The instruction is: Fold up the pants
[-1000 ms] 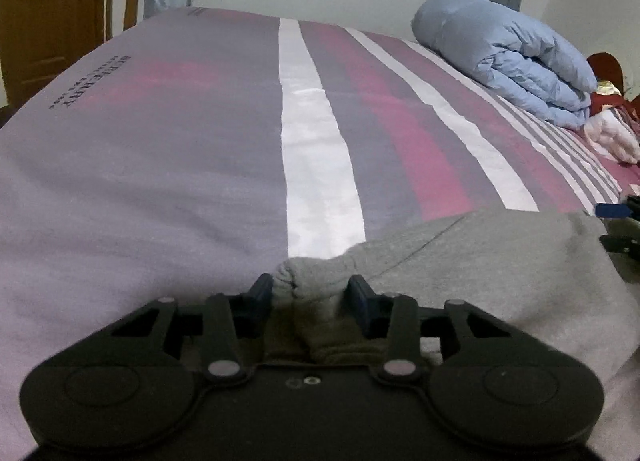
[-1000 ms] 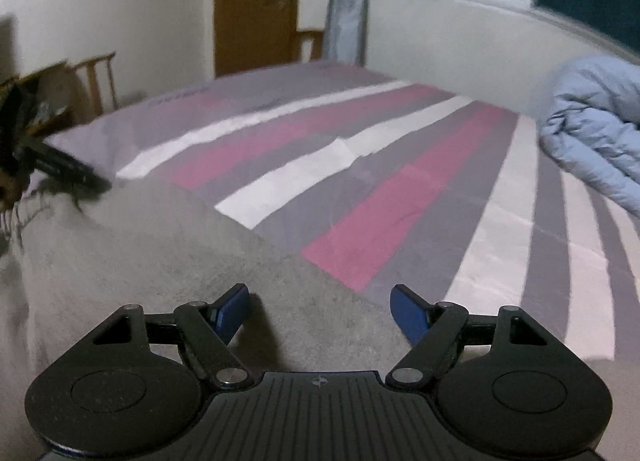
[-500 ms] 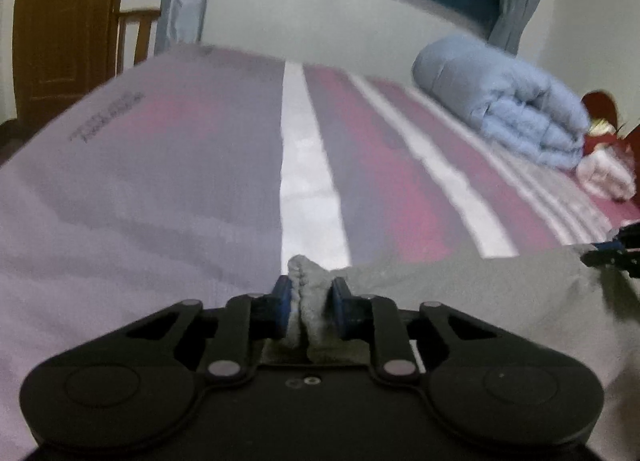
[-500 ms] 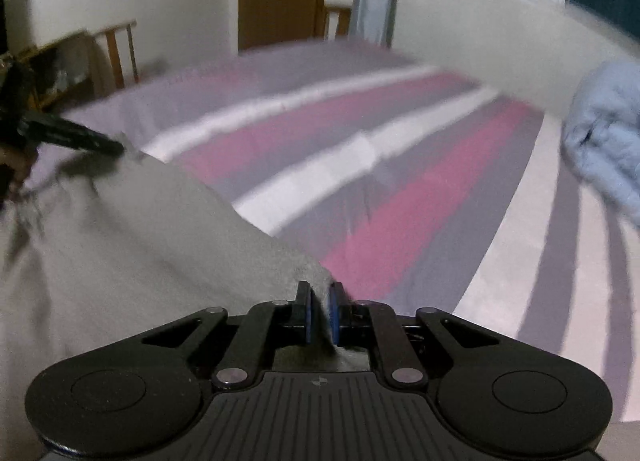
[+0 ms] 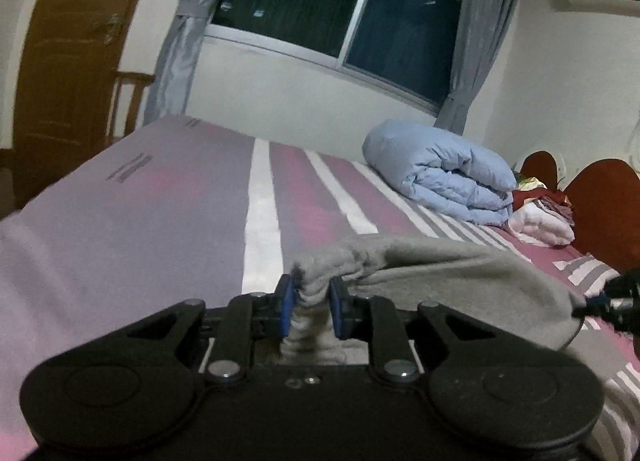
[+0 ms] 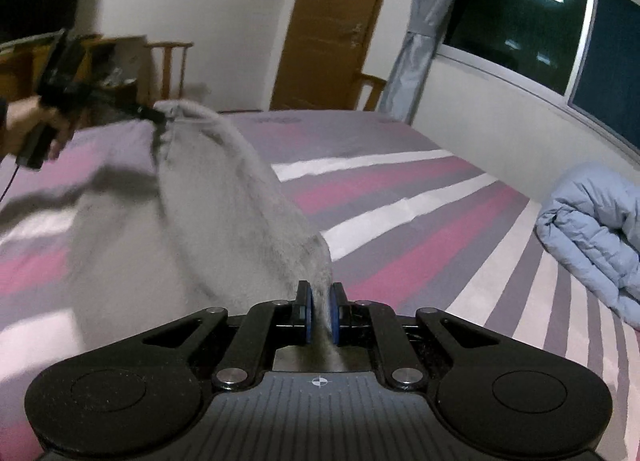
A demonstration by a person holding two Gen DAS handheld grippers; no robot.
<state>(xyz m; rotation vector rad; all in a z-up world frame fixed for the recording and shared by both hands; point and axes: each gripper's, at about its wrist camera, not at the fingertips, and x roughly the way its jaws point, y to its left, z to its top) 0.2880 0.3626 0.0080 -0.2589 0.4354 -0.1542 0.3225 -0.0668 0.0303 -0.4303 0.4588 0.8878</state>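
Grey pants [image 5: 440,265] hang stretched between my two grippers above the striped bed [image 5: 160,221]. My left gripper [image 5: 310,301] is shut on a bunched, ribbed edge of the fabric. In the right wrist view my right gripper [image 6: 320,313] is shut on another edge of the pants [image 6: 240,229], which rise up and to the left to the left gripper [image 6: 158,117], held by a hand [image 6: 36,121]. The right gripper's tip [image 5: 592,301] shows at the right edge of the left wrist view, pinching the cloth. The lower part of the pants is hidden.
A rolled light-blue duvet [image 5: 440,173] lies at the far right side of the bed, with a small pile of clothes [image 5: 540,217] and a red-brown headboard [image 5: 600,197] beside it. A wooden door [image 6: 328,21], chairs [image 6: 168,61] and a dark window [image 5: 340,1] stand beyond the bed.
Both grippers closed on the pants' edge, the right one from wide open. Both then lifted, raising the grey fabric off the bed; more of the wall and window now shows.
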